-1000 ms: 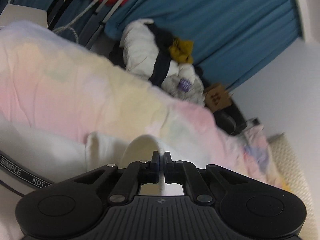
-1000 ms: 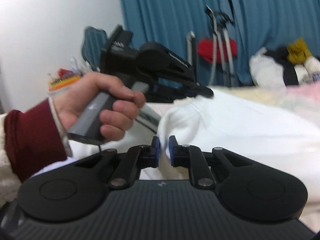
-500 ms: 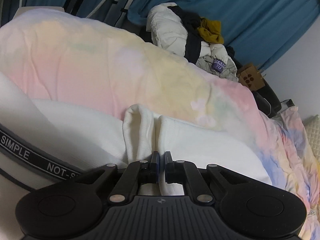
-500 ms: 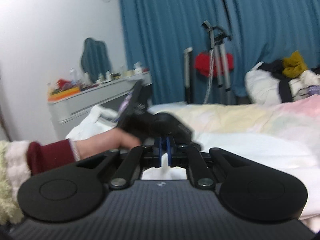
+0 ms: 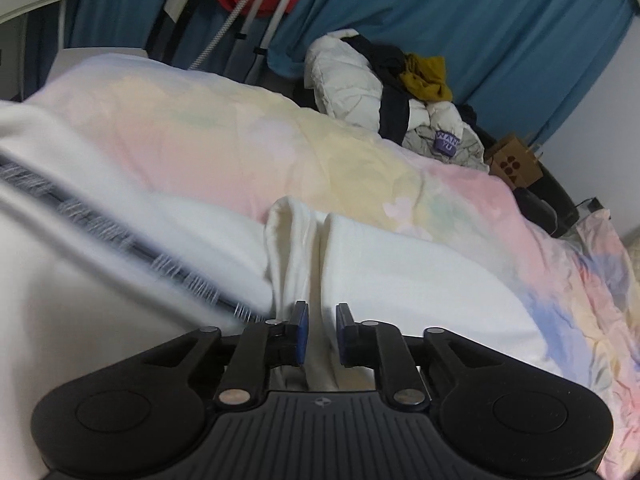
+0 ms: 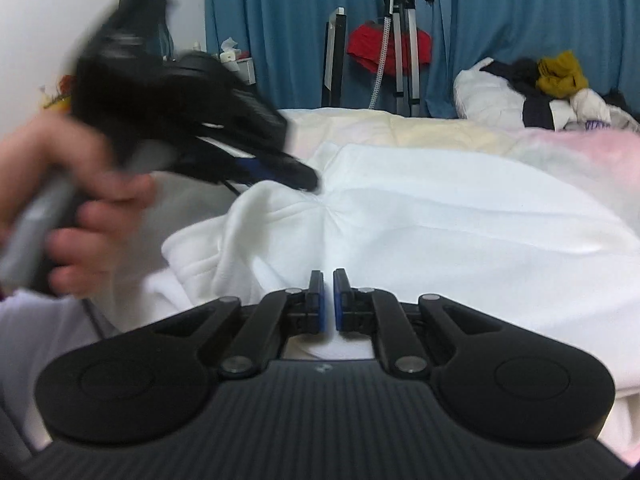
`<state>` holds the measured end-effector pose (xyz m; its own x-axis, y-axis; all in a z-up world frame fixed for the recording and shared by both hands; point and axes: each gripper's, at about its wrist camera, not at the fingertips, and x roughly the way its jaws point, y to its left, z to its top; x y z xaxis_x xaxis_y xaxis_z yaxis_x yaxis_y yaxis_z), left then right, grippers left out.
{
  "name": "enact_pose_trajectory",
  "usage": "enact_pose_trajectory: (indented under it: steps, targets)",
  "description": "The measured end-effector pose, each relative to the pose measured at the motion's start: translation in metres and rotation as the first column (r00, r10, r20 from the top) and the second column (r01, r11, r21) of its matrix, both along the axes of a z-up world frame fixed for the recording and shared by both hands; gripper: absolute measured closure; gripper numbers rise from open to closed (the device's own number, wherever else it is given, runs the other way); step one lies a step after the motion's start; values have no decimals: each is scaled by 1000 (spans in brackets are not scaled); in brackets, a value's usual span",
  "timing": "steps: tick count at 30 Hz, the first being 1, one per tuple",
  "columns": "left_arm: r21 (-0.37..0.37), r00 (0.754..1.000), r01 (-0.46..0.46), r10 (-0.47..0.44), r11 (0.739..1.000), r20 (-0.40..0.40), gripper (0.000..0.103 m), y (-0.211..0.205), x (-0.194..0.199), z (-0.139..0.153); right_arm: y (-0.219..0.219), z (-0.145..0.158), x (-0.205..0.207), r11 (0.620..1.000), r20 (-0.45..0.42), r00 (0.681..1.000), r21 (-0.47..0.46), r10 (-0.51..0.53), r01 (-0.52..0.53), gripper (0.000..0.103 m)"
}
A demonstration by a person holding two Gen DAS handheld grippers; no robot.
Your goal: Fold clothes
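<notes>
A white garment [image 5: 400, 280] with a black printed band [image 5: 120, 236] lies on the pastel bed cover [image 5: 248, 140]. My left gripper [image 5: 319, 320] has its jaws slightly apart, with a ridge of white cloth [image 5: 296, 248] running between them. In the right wrist view the garment [image 6: 440, 220] spreads across the bed, and the left gripper [image 6: 200, 120], blurred in a hand, has its tip on the cloth. My right gripper [image 6: 328, 296] has its jaws nearly together with a thin gap, low over the white cloth. I cannot tell whether it pinches any.
A pile of white, black and mustard clothes [image 5: 384, 80] lies at the bed's far side before blue curtains [image 5: 480, 12]. A metal stand with a red item [image 6: 390, 44] stands behind the bed. A cardboard box [image 5: 516, 164] sits at the right.
My left gripper's jaws have parted from shut on the white fold. The left hand and gripper have swung up and blurred in the right wrist view. The right gripper has dropped towards the cloth.
</notes>
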<state>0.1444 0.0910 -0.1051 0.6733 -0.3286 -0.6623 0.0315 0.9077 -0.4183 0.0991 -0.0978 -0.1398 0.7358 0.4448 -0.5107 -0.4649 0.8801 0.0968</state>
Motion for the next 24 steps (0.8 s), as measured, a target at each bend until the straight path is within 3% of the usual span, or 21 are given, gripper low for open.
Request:
enact_pose_trajectory:
  steps: [6,10,11,14,16,20,22,24]
  targets:
    - [-96,981,-182,174,979,-84,60,47,-59,12,-3,1,-8,1000,27,1000,-6,9,-9,96]
    - [-151,947,-305,283,940,-150,25,78,-99,20,-7,2,-8,1000,12,1000,29,-4,4,95]
    - [-163,936,-336,309,928,-168,21,86,-109,22,-7,2,-10,999,13,1000,32,-8,7,95]
    - [-196,897,-425,383,884,-221,17,109,-139,28,-9,3,-15,999,15,1000,32,-18,18,95]
    - [-245,872,-473,411,846,-265,8,122,-156,23,-11,5,-16,999,12,999,37,-31,30,95]
    - [-230,837,-516,429,825,-339,7,124,-160,8,-16,10,-18,996,-4,999,76,-49,49,95]
    - [-222,808,-559,465,799,-362,7,127,-155,0,-18,11,-19,995,-10,998,82,-54,55,95]
    - [-245,794,-588,491,771,-358,7,134,-147,-6,-18,11,-19,996,-5,998,69,-58,58,95]
